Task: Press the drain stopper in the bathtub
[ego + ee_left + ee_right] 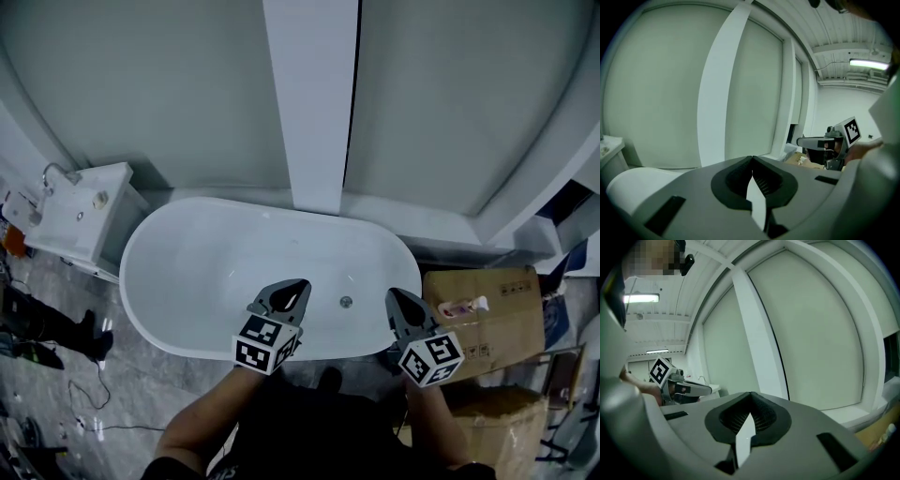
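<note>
In the head view a white oval bathtub [206, 272] lies below me, with a small round metal drain stopper [345, 302] on its floor near the front right. My left gripper [302, 283] hovers over the tub's front rim, just left of the stopper, tips together and holding nothing. On the other side of the stopper, my right gripper [392, 292] is over the rim, also shut and empty. Each gripper view shows its own jaws meeting at the tips, left gripper [752, 158] and right gripper [750, 393], pointed at the curved wall; the stopper is hidden there.
A white sink cabinet [80, 211] with a faucet stands left of the tub. A cardboard box [497, 323] with a small bottle [462, 306] on it sits at the right. A white pillar [314, 103] rises behind the tub. Cables [84, 412] trail across the floor on the left.
</note>
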Available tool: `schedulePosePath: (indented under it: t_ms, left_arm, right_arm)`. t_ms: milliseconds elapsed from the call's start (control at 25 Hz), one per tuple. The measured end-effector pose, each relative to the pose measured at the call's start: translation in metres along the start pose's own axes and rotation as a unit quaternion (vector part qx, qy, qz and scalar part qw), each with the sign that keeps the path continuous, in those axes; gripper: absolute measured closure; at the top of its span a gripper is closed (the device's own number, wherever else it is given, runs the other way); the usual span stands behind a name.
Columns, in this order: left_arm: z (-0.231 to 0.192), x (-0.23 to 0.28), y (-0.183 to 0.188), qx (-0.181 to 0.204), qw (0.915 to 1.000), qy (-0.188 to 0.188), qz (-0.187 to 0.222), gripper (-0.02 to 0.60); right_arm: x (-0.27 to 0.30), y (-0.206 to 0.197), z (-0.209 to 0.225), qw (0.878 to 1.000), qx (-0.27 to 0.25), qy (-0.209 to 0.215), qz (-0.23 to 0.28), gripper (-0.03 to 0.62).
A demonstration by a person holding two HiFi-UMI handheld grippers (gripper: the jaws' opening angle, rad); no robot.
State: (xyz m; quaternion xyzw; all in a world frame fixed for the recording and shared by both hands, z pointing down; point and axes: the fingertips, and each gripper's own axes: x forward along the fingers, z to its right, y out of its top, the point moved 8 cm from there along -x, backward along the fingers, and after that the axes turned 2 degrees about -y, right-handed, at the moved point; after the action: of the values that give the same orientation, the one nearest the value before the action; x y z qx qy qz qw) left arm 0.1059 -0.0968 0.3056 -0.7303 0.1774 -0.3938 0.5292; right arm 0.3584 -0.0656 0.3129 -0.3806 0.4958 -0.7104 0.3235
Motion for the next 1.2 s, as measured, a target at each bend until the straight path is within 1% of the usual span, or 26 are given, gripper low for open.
schedulePosePath:
  t_ms: [200,280,360,440,520,640,760,920,1040,1200]
  left_arm:
    - [0.008,-0.017,0.013,0.036,0.9987,-0.033,0.015,0.568]
    - [0.002,-0.033,0.019,0.041,0.9981,-0.037,0.026,0.568]
    - [-0.009,-0.050,0.025,0.040,0.9978,-0.036,0.039,0.568]
    - [-0.020,-0.066,0.029,0.044,0.9974,-0.029,0.051,0.568]
    - [-0.031,-0.081,0.031,0.047,0.9969,-0.013,0.061,0.568]
    - [-0.053,-0.101,0.032,0.033,0.9958,0.017,0.084,0.568]
    - [-0.072,-0.114,0.031,0.022,0.9940,0.035,0.101,0.568]
    - [-0.081,-0.118,0.026,0.018,0.9944,0.040,0.096,0.568]
    - [-0.081,-0.115,0.024,0.017,0.9953,0.034,0.090,0.568]
    - [-0.080,-0.107,0.024,0.020,0.9961,0.025,0.083,0.568]
  right_arm:
    - [-0.005,0.019,-0.021,1.000,-0.022,0.000,0.021,0.582]
    - [-0.001,0.024,-0.034,0.999,-0.024,0.003,0.027,0.582]
    - [0.007,0.029,-0.053,0.999,-0.023,0.015,0.033,0.582]
    - [0.017,0.033,-0.073,0.998,-0.031,0.034,0.037,0.582]
    - [0.024,0.037,-0.090,0.997,-0.039,0.043,0.040,0.582]
    - [0.033,0.044,-0.109,0.997,-0.040,0.043,0.050,0.582]
    - [0.039,0.050,-0.126,0.996,-0.046,0.045,0.057,0.582]
    - [0.037,0.050,-0.134,0.996,-0.054,0.042,0.058,0.582]
    - [0.035,0.045,-0.134,0.996,-0.057,0.034,0.052,0.583]
    - [0.034,0.037,-0.129,0.997,-0.048,0.028,0.052,0.583]
